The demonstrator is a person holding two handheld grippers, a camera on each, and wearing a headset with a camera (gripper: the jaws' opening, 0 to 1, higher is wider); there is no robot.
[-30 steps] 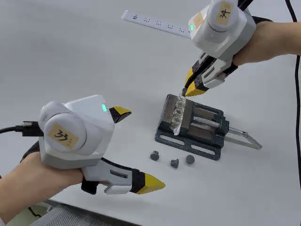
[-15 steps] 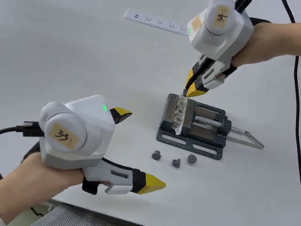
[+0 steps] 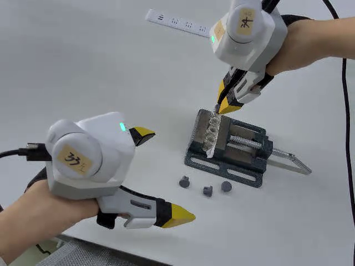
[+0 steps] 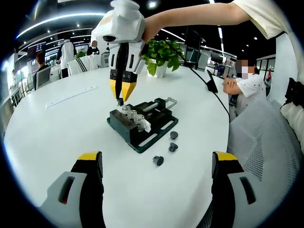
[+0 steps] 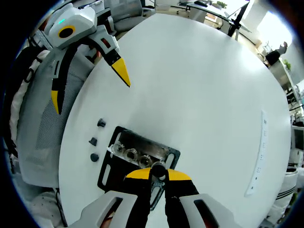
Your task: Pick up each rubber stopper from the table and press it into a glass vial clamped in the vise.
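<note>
A dark vise clamps a row of glass vials on the white table. My right gripper hovers just above the far end of that row, shut on a small dark rubber stopper. In the right gripper view its yellow tips pinch the stopper over the vise and the vials. Three loose stoppers lie in front of the vise. My left gripper is held open at the lower left, apart from them, and its jaws frame the vise.
A white power strip lies at the far side of the table. A black cable runs down the right. The vise handle sticks out to the right. Potted plant and seated people sit beyond the table.
The right gripper's body has swung a little to the left while its tips stay over the far vial. The left gripper has held still.
</note>
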